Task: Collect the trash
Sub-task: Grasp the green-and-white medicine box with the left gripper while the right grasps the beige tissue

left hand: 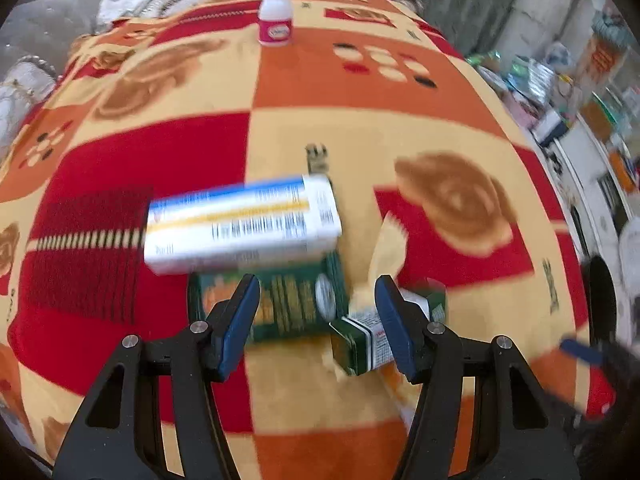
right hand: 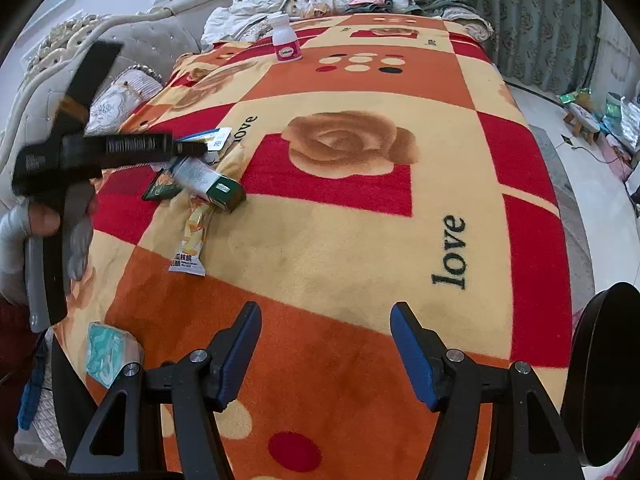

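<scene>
The left gripper [left hand: 316, 320] is hanging over a trash pile on the bed [right hand: 360, 240], jaws released, straddling the green box [left hand: 360, 344] beside the white carton [left hand: 240, 224]. The right gripper [right hand: 326, 348] is waiting, jaws released, empty.

Both views are bright and evenly lit with soft, faint shadows and no glare. The left wrist view is smeared by motion blur, worst on the white box [left hand: 240, 224]. The right wrist view is sharp. Fisheye bending curves both, with dark vignetted corners.
</scene>
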Demonstrator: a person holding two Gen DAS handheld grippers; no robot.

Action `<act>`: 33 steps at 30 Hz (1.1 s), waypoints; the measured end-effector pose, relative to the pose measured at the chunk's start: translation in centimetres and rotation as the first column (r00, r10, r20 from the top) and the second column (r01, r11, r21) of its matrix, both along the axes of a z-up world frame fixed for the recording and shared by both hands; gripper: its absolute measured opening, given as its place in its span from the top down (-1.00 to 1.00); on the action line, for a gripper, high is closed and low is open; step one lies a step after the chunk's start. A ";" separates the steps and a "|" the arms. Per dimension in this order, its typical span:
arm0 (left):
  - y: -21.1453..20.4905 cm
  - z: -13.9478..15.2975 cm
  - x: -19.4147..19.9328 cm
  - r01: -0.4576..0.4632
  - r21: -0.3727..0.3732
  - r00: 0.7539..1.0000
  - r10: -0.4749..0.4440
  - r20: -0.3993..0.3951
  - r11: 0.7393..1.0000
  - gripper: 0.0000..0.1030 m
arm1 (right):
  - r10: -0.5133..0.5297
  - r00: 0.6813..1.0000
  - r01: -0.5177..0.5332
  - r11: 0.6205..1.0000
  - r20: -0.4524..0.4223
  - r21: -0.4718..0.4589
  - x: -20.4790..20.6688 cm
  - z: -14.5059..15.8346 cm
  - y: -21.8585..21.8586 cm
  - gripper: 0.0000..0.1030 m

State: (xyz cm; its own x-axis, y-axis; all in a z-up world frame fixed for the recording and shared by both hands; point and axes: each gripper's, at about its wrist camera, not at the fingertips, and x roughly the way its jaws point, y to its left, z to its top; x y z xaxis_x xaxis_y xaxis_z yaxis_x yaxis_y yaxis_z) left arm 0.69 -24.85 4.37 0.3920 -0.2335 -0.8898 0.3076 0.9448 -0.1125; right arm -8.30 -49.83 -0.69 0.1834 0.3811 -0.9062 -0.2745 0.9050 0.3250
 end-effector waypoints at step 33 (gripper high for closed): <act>-1.7 -0.5 -3.7 0.305 0.039 0.952 -0.306 0.022 0.951 0.54 | 0.021 1.000 -0.021 0.999 -0.009 0.025 -0.5 0.4 1.1 -0.29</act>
State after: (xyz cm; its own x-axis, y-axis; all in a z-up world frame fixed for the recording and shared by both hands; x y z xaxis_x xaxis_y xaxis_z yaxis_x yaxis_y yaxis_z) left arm -3.01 -26.58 3.91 0.3307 -0.3151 -0.8896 0.5850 0.8081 -0.0687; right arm -8.77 -48.77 -0.30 0.1667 0.4073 -0.8979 -0.2903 0.8906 0.3501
